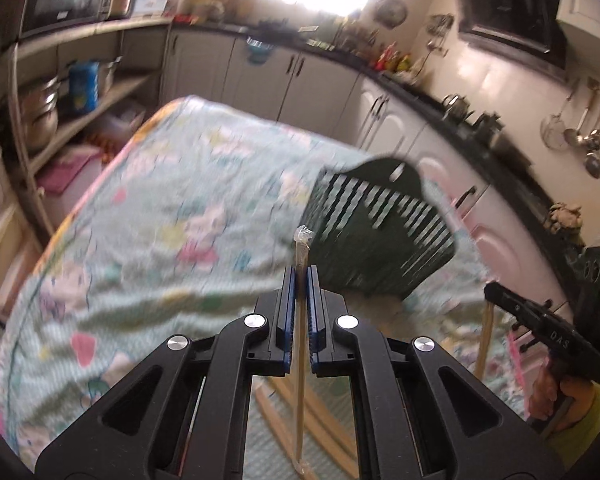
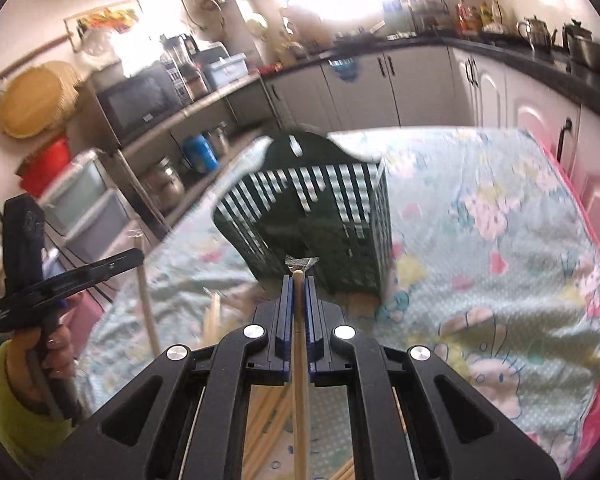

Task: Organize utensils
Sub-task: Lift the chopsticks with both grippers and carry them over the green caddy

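A dark green slotted utensil basket [image 1: 384, 228] stands on a table under a floral cloth [image 1: 172, 216]; it also shows in the right wrist view [image 2: 320, 208]. My left gripper [image 1: 301, 270] is shut on a plastic-wrapped wooden chopstick [image 1: 302, 248], held above the cloth to the left of the basket. My right gripper [image 2: 298, 278] is shut on another wrapped wooden chopstick [image 2: 299, 344], held just in front of the basket. Several more wooden chopsticks [image 1: 320, 412] lie on the cloth below the grippers; they also show in the right wrist view [image 2: 214, 320].
Kitchen cabinets [image 1: 300, 80] and a dark counter run behind the table. Shelves with pots [image 1: 44, 108] and a microwave [image 2: 140, 100] stand on the left. Ladles [image 1: 588, 136] hang on the right wall. The other gripper appears at each view's edge [image 1: 540, 320] [image 2: 60, 280].
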`<state>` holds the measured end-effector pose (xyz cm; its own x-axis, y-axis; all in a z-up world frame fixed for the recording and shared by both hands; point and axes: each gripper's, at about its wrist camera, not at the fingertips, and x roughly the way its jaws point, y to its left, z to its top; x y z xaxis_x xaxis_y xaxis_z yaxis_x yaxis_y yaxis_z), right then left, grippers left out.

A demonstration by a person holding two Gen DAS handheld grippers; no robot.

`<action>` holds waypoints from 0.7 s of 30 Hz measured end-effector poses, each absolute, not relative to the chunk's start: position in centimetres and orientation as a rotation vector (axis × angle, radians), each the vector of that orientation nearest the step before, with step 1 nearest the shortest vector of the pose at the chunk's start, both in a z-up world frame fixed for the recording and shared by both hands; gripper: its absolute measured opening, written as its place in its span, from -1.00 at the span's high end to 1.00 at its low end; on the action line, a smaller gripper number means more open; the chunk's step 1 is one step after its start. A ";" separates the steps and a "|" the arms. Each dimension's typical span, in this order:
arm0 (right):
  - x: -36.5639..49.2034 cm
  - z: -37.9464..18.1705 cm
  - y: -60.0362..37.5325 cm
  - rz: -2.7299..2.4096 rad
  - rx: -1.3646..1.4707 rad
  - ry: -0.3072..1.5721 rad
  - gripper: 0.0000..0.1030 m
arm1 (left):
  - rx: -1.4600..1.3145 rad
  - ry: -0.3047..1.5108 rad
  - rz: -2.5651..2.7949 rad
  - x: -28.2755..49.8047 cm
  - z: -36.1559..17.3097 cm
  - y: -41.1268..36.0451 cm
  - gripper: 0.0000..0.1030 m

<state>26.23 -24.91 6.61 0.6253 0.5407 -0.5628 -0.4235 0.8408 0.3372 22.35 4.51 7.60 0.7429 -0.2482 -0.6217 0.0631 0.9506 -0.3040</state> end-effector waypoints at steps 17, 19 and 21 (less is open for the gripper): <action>28.0 17.9 -25.6 0.508 0.197 0.274 0.89 | -0.207 0.464 -0.214 26.7 18.5 1.1 0.98; 28.9 18.6 -25.4 0.487 0.188 0.233 0.89 | -0.197 0.432 -0.209 27.3 19.0 0.8 0.98; 29.9 19.0 -25.3 0.470 0.183 0.198 0.89 | -0.184 0.404 -0.202 27.9 19.5 0.4 0.98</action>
